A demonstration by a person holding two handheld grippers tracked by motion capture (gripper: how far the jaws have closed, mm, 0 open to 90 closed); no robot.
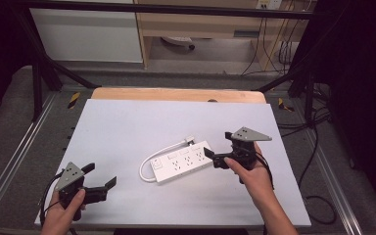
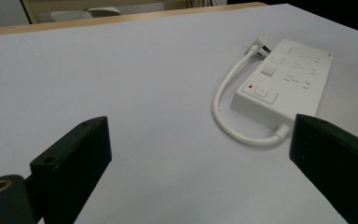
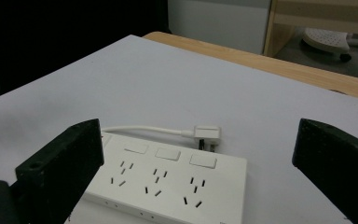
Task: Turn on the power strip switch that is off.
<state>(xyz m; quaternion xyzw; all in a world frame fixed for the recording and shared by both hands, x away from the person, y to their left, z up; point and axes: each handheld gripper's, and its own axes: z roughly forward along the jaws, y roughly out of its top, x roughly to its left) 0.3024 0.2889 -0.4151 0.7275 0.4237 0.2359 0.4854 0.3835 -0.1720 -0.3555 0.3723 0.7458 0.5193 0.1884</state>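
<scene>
White plastic marks the one power strip [image 1: 182, 161], which lies near the middle of the pale worktop [image 1: 127, 127] in the high view, its long axis running from lower left to upper right. One short cord [image 1: 152, 159] loops off its left end and curls back to a single plug [image 1: 190, 141] just beside the far edge. The right tongs [image 1: 214, 157] sit at the strip's right end, jaws spread, far nearer than the left tongs [image 1: 100, 182], which hover well apart toward the near left corner, also spread.

From the left gripper view, the strip [image 2: 284, 84] lies ahead and to the right, beyond the wide jaws.

From the right gripper view, the strip [image 3: 168, 184] lies straight ahead between the spread jaws, three switches and three socket groups showing, the plug [image 3: 207, 135] behind it. The right hand looks best placed to close on the strip.
</scene>
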